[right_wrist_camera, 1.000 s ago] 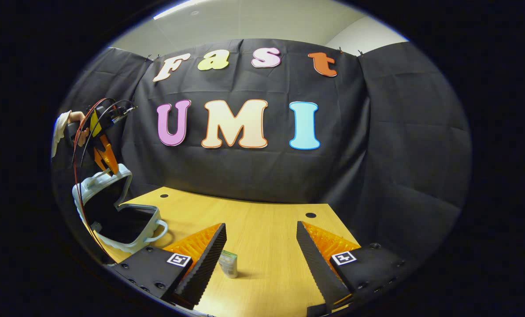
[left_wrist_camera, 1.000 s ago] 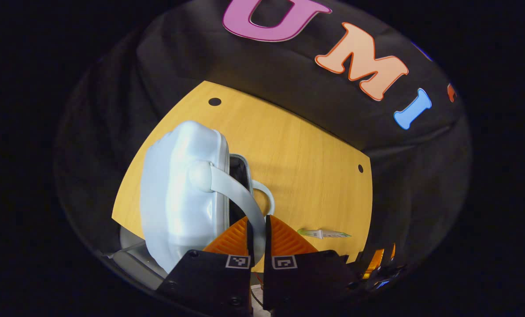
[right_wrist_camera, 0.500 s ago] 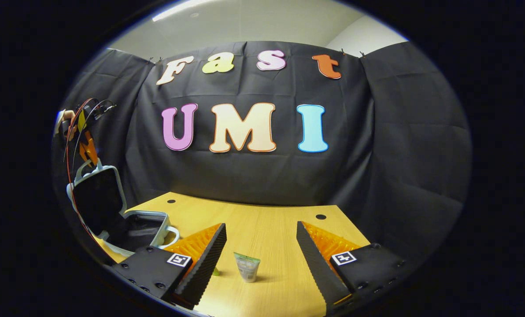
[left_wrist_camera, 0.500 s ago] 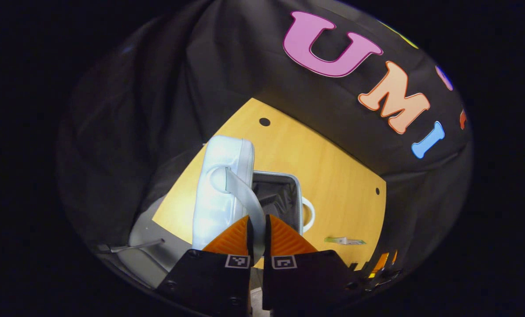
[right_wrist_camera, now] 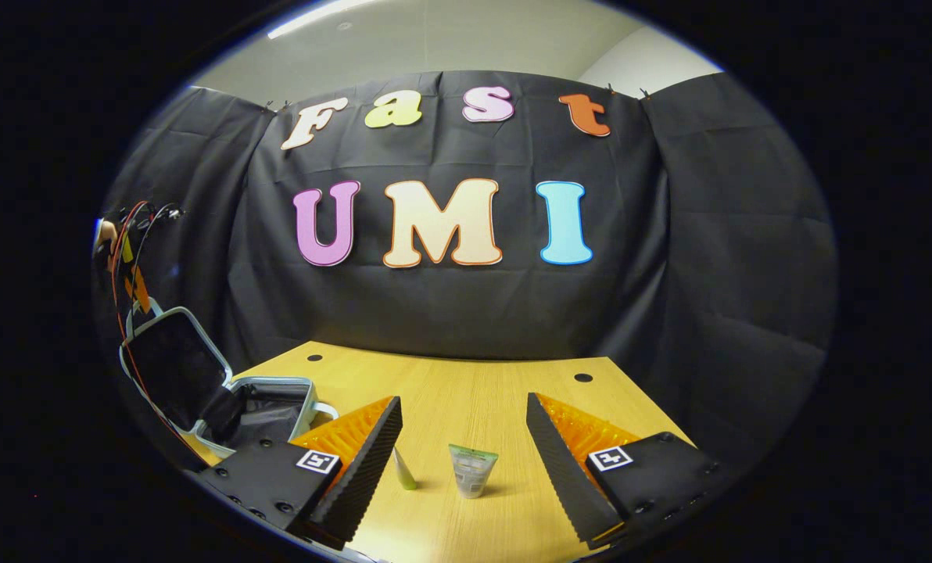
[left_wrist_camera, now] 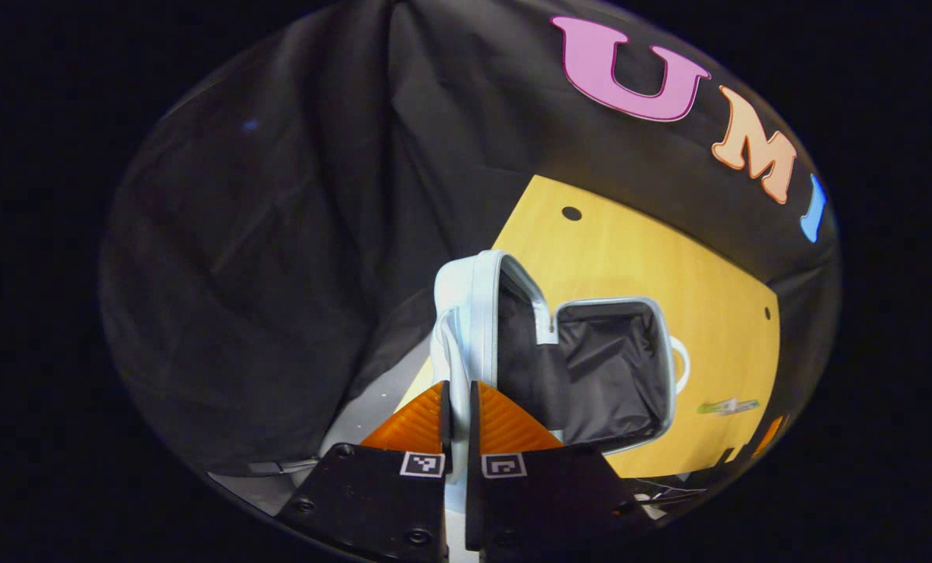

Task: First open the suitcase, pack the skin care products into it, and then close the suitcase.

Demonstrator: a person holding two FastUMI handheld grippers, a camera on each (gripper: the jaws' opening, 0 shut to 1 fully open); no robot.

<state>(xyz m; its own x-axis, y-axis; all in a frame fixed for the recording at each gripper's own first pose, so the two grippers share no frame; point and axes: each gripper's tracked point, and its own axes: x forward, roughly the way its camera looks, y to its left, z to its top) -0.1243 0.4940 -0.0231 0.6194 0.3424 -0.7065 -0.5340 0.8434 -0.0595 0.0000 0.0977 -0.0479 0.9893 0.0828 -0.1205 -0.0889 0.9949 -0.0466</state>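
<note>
Surface: a wooden table (right_wrist_camera: 474,391) with a light grain and small dark round holes near its far edge, set in a booth walled with black cloth (right_wrist_camera: 708,258); a pale ceiling (right_wrist_camera: 435,39) with a strip light shows above the cloth in the right gripper view. Item one: a pale blue suitcase (left_wrist_camera: 654,344), lying on the table's left part, open, its base flat with the dark lining facing up and a looped handle on the side toward the table's middle; its lid (left_wrist_camera: 470,313) is raised near upright on the far-left side, hinge line running along the base's left edge. Item two: a squat tube with a green band (right_wrist_camera: 471,469), standing on its cap near the table's front, long axis upright. Item three: a slim green-tipped tube (right_wrist_camera: 403,471), just left of the squat tube and apart from it, leaning, partly hidden behind a finger. Left gripper (left_wrist_camera: 457,407): fingers nearly together, clamped on the lid's pale handle strap (left_wrist_camera: 457,367), which runs up between them; seen from afar in the right gripper view above the raised lid. Right gripper (right_wrist_camera: 464,453): fingers wide apart, holding and touching nothing, low over the table's front with the squat tube standing between them.
</note>
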